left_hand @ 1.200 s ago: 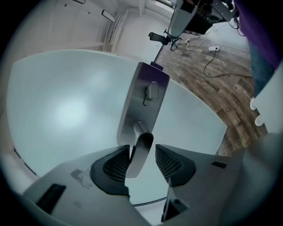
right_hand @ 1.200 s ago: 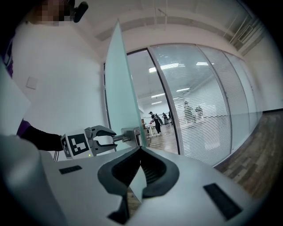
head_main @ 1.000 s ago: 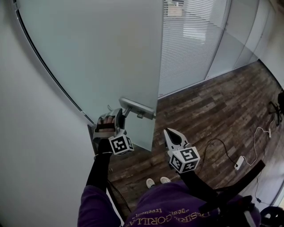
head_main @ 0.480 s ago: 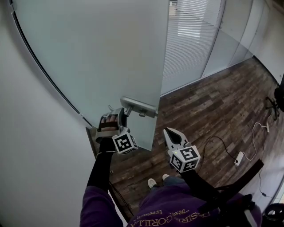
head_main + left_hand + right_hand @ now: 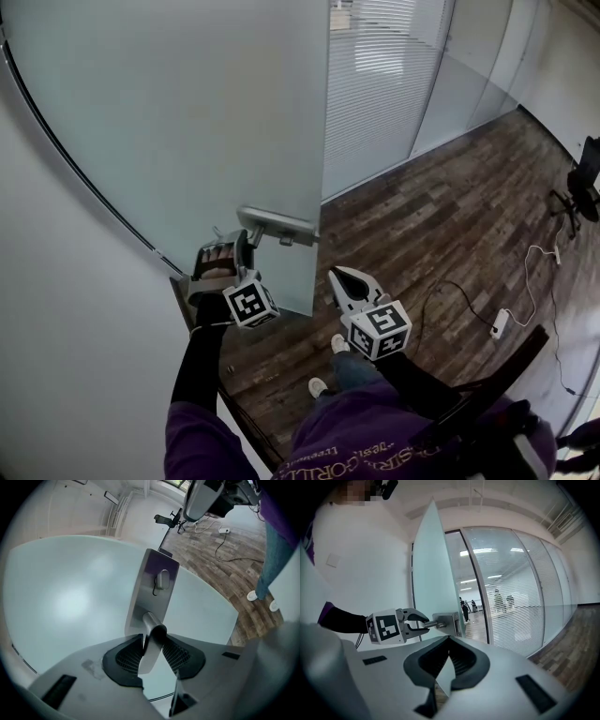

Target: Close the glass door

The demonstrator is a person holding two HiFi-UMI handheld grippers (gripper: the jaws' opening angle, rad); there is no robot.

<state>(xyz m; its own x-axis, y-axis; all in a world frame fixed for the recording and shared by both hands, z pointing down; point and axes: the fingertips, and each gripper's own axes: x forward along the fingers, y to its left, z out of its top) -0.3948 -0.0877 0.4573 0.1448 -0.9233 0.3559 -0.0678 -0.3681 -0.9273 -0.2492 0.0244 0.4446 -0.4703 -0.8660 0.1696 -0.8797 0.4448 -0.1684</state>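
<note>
The glass door (image 5: 187, 112) stands ajar, its free edge out over the wood floor (image 5: 422, 234). Its metal handle (image 5: 279, 225) sits on a plate (image 5: 152, 590) by that edge, with a small thumb-turn on the plate above the lever.

The left hand-held gripper (image 5: 242, 247) is at the handle. Its jaws have just been closing, and the lever lies between them. In the left gripper view the black pads (image 5: 126, 658) press the lever from both sides, so it grips the handle. The right gripper view shows the same hold from the side: the jaws wrap the lever just beside the plate.

The right hand-held gripper (image 5: 343, 280) hangs below and to the right of the handle, well apart from it and touching nothing. Its jaws are closed tip to tip with nothing between them.

Past the handle, beyond the door's edge, runs a glass wall with blinds (image 5: 375, 84). A cable (image 5: 466, 298) lies on the floor further right of the handle. A dark chair (image 5: 586, 173) is at the far right edge.
</note>
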